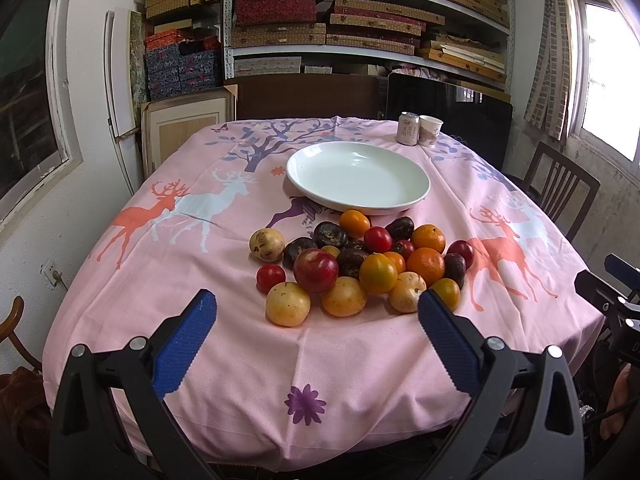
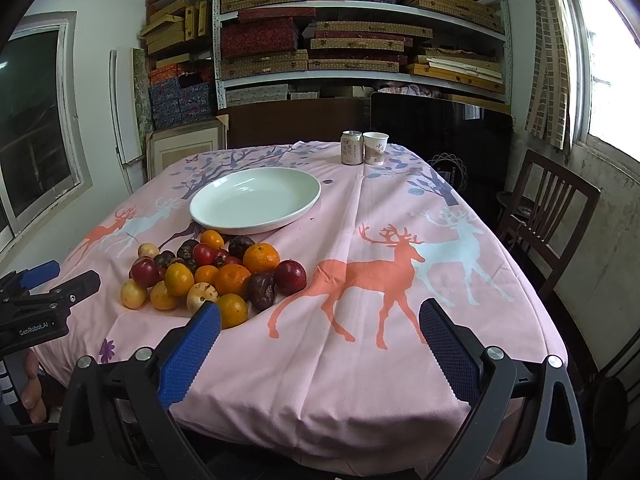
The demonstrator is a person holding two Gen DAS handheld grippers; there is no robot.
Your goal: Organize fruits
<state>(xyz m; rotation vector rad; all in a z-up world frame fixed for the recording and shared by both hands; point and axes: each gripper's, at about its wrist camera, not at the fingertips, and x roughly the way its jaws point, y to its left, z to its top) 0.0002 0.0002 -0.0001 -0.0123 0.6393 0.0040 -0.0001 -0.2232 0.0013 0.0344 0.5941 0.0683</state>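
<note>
Both grippers empty and spread wide, fruit pile untouched, plate bare.

Start from the near edge of the heaped pile of small round fruits (image 1: 352,264): your left gripper (image 1: 316,312), blue-padded jaws wide apart with nothing between them, hangs just short of the pale yellow round fruit (image 1: 288,304) and its orange neighbour, so take one of these loose outer pieces rather than reaching into the middle, where a nudge would likely send the rest rolling. Close on the widest part of one fruit only, lift straight up, then carry it over the rim of the shallow white ceramic plate (image 1: 416,200) just behind the pile. Your right gripper (image 2: 320,320) is equally wide and empty, with the pile (image 2: 212,276) off to its left on the pink deer-print tablecloth (image 2: 360,360). The fruits are yellow, orange, red and dark brown, mostly touching one another; none lies on the plate (image 2: 208,220) yet.
</note>
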